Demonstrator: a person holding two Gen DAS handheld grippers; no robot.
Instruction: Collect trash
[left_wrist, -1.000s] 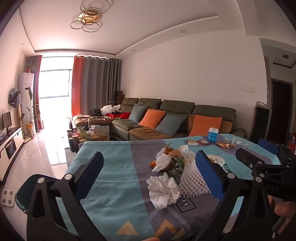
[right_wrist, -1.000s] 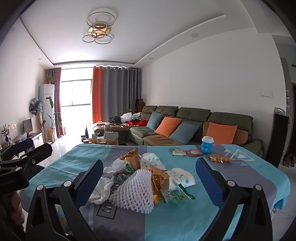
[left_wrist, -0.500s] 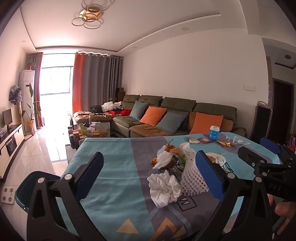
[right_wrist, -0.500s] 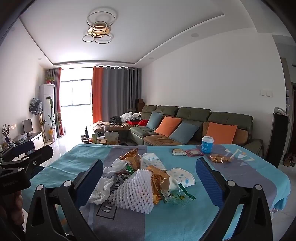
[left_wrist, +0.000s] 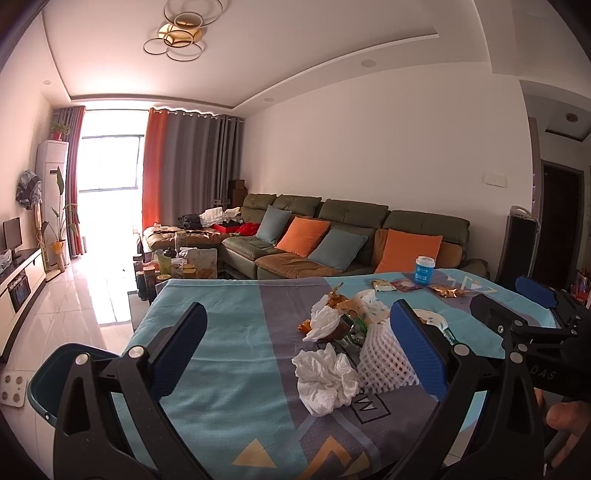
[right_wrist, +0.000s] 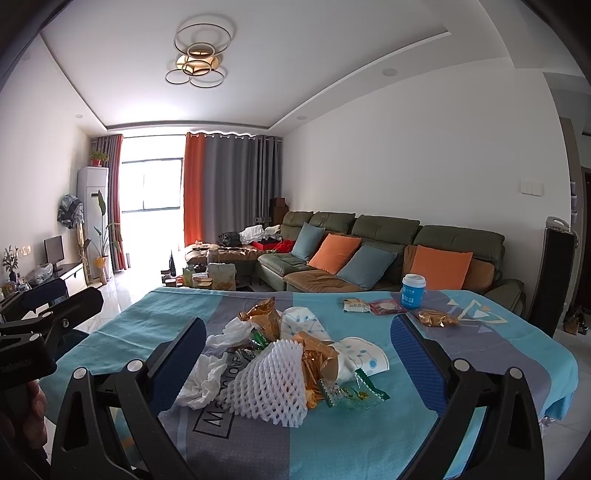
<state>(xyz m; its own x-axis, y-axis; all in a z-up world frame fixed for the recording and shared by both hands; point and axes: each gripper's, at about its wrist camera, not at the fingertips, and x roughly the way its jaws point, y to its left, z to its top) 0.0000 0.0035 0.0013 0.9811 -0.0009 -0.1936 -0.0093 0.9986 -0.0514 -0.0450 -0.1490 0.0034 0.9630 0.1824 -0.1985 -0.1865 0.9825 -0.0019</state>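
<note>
A heap of trash lies mid-table on the teal and grey tablecloth (left_wrist: 229, 325): a crumpled white tissue (left_wrist: 325, 376), a white foam fruit net (left_wrist: 384, 358), gold wrappers (right_wrist: 317, 358), green packets (right_wrist: 354, 395) and paper cups (right_wrist: 358, 354). The tissue (right_wrist: 203, 380) and the net (right_wrist: 273, 380) also show in the right wrist view. My left gripper (left_wrist: 299, 350) is open and empty, held above the near edge, left of the heap. My right gripper (right_wrist: 299, 365) is open and empty, facing the heap. A dark teal bin (left_wrist: 55, 373) stands on the floor left of the table.
A blue cup (right_wrist: 413, 291), flat snack packets (right_wrist: 373, 306) and a gold wrapper (right_wrist: 436, 318) lie at the table's far right. A green sofa (right_wrist: 369, 251) with orange and blue cushions stands behind. A cluttered coffee table (left_wrist: 177, 266) is beyond the table's far left.
My left gripper has drifted slightly back and up, so the heap sits a little lower and farther in its view. The right gripper has barely moved. Both stay open.
</note>
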